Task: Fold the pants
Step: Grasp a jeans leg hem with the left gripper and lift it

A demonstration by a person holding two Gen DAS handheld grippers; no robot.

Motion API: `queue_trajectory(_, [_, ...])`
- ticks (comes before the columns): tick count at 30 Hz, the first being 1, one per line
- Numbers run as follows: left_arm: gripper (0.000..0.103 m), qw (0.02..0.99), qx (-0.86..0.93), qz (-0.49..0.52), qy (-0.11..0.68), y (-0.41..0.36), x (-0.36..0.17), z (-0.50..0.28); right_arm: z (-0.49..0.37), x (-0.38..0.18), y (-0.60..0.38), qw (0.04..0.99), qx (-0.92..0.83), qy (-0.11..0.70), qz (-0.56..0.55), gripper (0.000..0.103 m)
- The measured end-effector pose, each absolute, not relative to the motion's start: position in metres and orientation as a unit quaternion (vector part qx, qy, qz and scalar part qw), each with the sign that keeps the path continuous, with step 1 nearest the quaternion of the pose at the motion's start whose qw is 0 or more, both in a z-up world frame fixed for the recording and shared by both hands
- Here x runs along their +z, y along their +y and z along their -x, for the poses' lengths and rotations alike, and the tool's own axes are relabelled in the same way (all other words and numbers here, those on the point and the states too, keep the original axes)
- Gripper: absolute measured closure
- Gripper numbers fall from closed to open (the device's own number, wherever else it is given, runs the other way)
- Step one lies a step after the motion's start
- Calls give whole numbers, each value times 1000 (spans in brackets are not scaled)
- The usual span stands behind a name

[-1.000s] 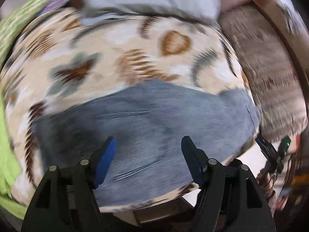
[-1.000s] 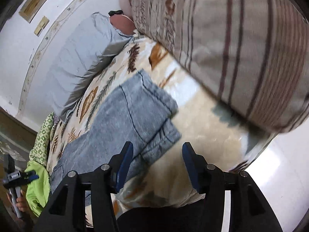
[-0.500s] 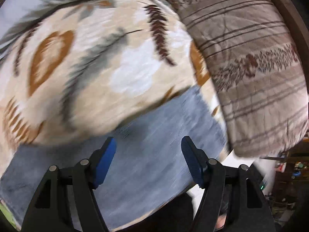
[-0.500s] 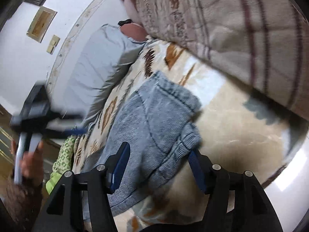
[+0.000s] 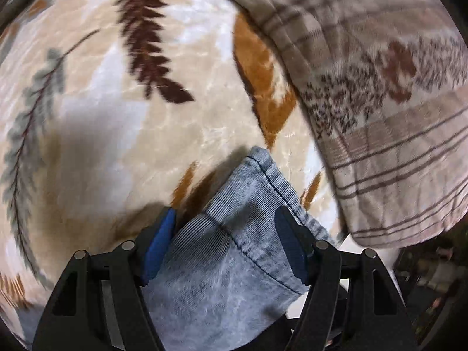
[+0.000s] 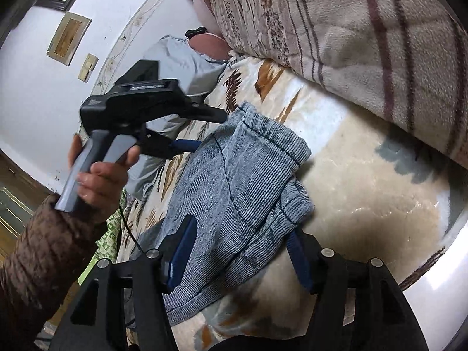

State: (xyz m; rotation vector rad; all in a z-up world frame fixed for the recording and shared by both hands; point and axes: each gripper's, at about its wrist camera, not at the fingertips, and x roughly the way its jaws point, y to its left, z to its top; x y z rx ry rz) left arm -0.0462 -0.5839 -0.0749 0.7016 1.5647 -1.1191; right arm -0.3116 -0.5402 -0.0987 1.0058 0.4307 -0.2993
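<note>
Left gripper (image 5: 225, 245) has swung across from the far side — now angled down over the pants' (image 5: 234, 257) waistband corner, jaws apart, fabric between, not pinched. Right gripper (image 6: 239, 256) straddles the near waistband, also unclamped. Pants lie on the leaf-print blanket (image 6: 365, 181) beside a striped pillow (image 6: 365, 35).

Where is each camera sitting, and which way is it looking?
Left wrist view: sits on the left hand-held gripper, looking steeply down at the blue-grey ribbed pants on the cream leaf-patterned blanket; only its own black fingers show.
Right wrist view: sits on the right hand-held gripper, looking along the bed toward the white wall; it shows the person's left hand and brown quilted sleeve.
Both views share the pants, blanket and striped beige pillow.
</note>
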Motion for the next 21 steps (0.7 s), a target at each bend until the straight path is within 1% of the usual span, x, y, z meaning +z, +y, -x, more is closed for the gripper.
queue_trajectory(3, [33,505,-482,-329,636,-591,-82,55,311,-99,-539,846,-138,196,-477,40])
queue_trajectory(5, [25,493,-498,-340,627,-593,-83,61,309,-99,-540,847,-132,190,-479,40])
queue_trajectory(8, [24,476,-524,-355,611,-592,-82,74,304,-100,-542,849,-130,185,-478,42])
queue_trajectory(9, [24,473,-530,-359,605,-593,-82,78,304,-101,-543,849,-129,182,-479,44])
queue_trajectory(11, [24,472,-545,-362,591,-590,-81,87,303,-101,-546,847,-136,182,-480,53])
queue_trajectory(12, [24,473,-551,-360,585,-589,-81,91,302,-101,-547,847,-138,184,-480,60])
queue_trajectory(13, [31,472,-559,-358,580,-588,-81,95,301,-102,-548,845,-141,185,-482,65])
queue_trajectory(14, [40,473,-562,-357,577,-587,-81,97,301,-103,-549,844,-142,187,-483,67])
queue_trajectory(15, [43,477,-562,-359,573,-586,-81,99,300,-103,-549,843,-145,190,-481,71])
queue_trajectory(16, [50,481,-562,-361,568,-583,-80,102,299,-103,-550,843,-148,194,-479,75])
queue_trajectory(17, [60,485,-563,-361,564,-581,-79,103,298,-102,-550,844,-149,196,-477,76])
queue_trajectory(18, [65,484,-565,-358,564,-579,-78,104,297,-101,-550,844,-151,200,-474,78])
queue_trajectory(19, [75,489,-564,-356,562,-577,-76,104,297,-100,-550,845,-153,202,-471,79])
queue_trajectory(20, [82,495,-563,-355,559,-572,-73,108,296,-98,-550,847,-154,205,-466,80])
queue_trajectory(21, [84,501,-564,-354,553,-569,-70,111,296,-97,-550,848,-154,206,-464,81])
